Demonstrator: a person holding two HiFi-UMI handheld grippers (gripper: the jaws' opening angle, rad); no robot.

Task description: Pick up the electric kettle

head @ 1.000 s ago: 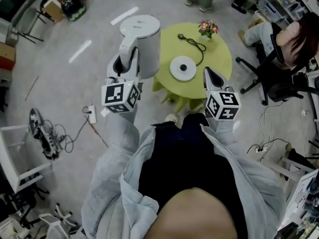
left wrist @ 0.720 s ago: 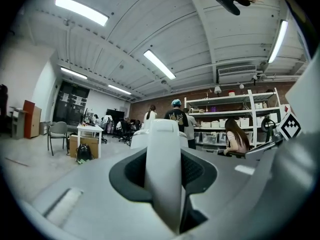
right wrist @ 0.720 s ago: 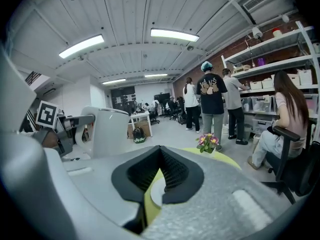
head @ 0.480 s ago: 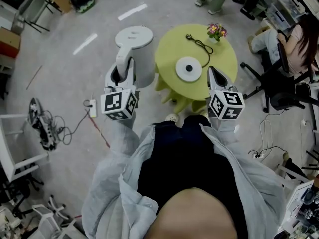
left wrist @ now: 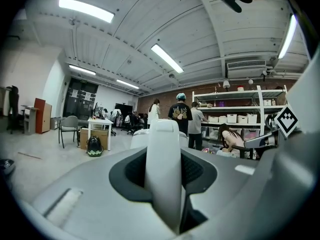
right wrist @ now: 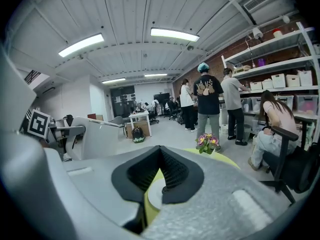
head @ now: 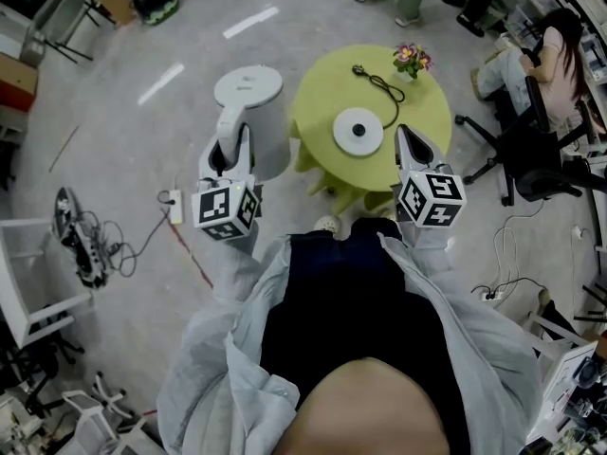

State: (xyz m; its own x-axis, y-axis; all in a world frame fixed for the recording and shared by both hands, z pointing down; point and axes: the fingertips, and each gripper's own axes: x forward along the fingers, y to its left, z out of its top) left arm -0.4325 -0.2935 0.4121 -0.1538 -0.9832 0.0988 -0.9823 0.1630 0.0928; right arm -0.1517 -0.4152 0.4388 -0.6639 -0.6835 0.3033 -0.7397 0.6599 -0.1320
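Note:
The white electric kettle (head: 252, 112) hangs in the air left of the round green table (head: 427, 112), off its base. My left gripper (head: 234, 152) is shut on the kettle's upright handle (left wrist: 163, 174), which stands between the jaws in the left gripper view; the kettle body (left wrist: 140, 137) shows just behind it. The round white kettle base (head: 358, 129) lies on the table with its black cord (head: 376, 82) running to the far side. My right gripper (head: 404, 138) hovers over the table's near edge, shut with nothing in it (right wrist: 160, 151).
A small pot of flowers (head: 411, 59) stands at the table's far side. A person sits on an office chair (head: 531, 159) at the right and others stand beyond the table. A power strip (head: 174, 207) and cables (head: 90, 254) lie on the floor at the left.
My left gripper has sunk with the kettle and drawn a little left, away from the table. The right gripper has stayed where it was.

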